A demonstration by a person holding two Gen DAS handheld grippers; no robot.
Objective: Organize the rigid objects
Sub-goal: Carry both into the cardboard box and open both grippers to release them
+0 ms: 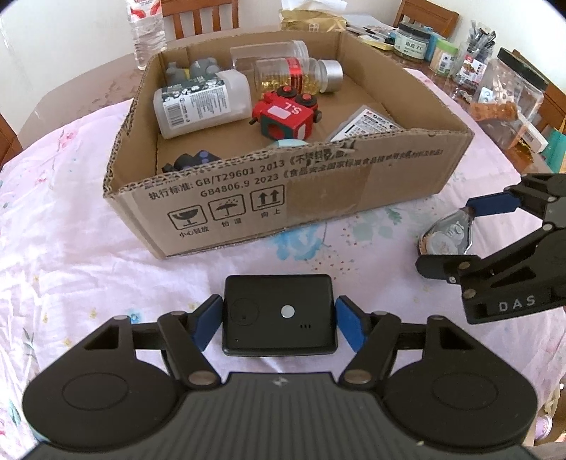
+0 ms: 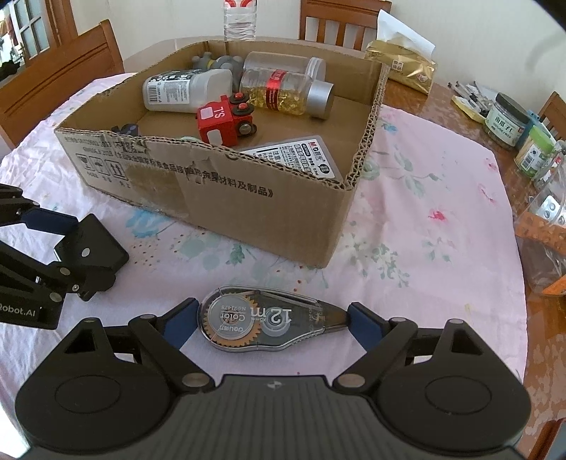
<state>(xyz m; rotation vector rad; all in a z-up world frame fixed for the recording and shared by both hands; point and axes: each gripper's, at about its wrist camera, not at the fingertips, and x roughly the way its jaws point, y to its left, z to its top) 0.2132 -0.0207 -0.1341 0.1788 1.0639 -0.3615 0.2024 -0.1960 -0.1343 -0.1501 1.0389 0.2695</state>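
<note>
Our left gripper [image 1: 279,323] jaws clamp a black device [image 1: 278,313]; right gripper [image 2: 272,320] jaws clamp a correction tape [image 2: 261,320], cardboard box [image 2: 247,208] at twelve o'clock.

Round table [image 2: 442,198] under a pink flowered cloth, with what rests on it

Ahead of both grippers stands an open cardboard box [image 1: 318,198]; a black flat device [image 1: 279,315] lies between the left gripper's [image 1: 279,323] blue pads; a clear correction-tape dispenser [image 2: 261,320] lies between the right gripper's [image 2: 272,318] pads; beyond the box stands a water bottle [image 1: 148,32]; far right of the right gripper, jars [image 2: 506,118] crowd the bare wood edge.
</note>
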